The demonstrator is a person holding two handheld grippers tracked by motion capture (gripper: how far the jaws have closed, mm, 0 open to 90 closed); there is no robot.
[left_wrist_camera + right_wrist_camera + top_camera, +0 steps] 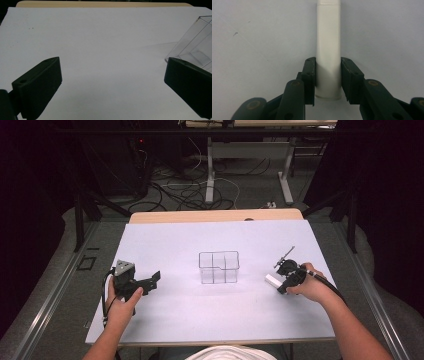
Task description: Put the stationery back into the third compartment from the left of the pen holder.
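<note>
At 3 o'clock of the clear divided box (219, 267), right gripper (281, 284) pinches a white tube (328, 50) near its end, jaws tight on both sides, tube lying just above the white sheet (200, 315). Left gripper (154, 280) at 9 o'clock of box, jaws spread wide, nothing between.

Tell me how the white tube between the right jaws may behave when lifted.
The white smooth-sided tube looks rigid: its edges stay straight in the right hand-held gripper. Its smooth surface could slip. If round, it may roll on the white table sheet once released.
</note>
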